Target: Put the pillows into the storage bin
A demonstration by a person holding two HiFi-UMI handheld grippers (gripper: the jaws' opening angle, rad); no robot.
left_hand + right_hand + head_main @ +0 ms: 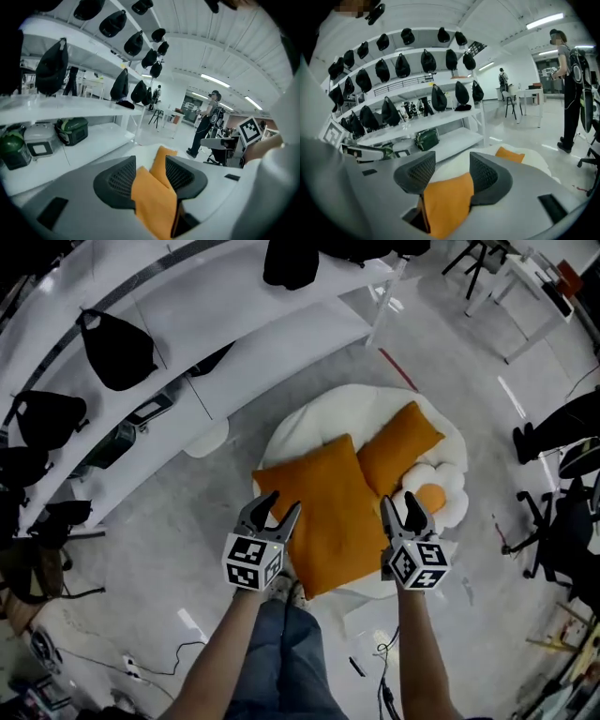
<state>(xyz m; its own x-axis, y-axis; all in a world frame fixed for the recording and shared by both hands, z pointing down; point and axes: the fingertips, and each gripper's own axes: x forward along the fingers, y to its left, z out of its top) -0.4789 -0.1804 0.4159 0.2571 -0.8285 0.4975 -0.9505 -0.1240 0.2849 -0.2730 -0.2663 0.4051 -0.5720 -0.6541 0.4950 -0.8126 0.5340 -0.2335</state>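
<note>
A large orange pillow (pixel 328 521) lies tilted over a wide white round padded thing (pixel 309 423); whether that is the bin I cannot tell. My left gripper (pixel 275 509) is at the pillow's near left corner and my right gripper (pixel 403 507) at its near right edge. In the left gripper view orange fabric (pixel 152 201) fills the gap between the pads of the left gripper (pixel 150 176). In the right gripper view the pillow (pixel 445 201) sits likewise inside the right gripper (pixel 452 171). A second orange pillow (pixel 398 451) and a fried-egg pillow (pixel 436 498) lie on the white round thing.
White shelves with black bags (pixel 117 348) curve along the left. My jeans-clad legs (pixel 281 652) are below the grippers. Office chairs (pixel 562 512) stand at the right, cables (pixel 150 671) lie on the floor, and a person (pixel 572 93) stands further off.
</note>
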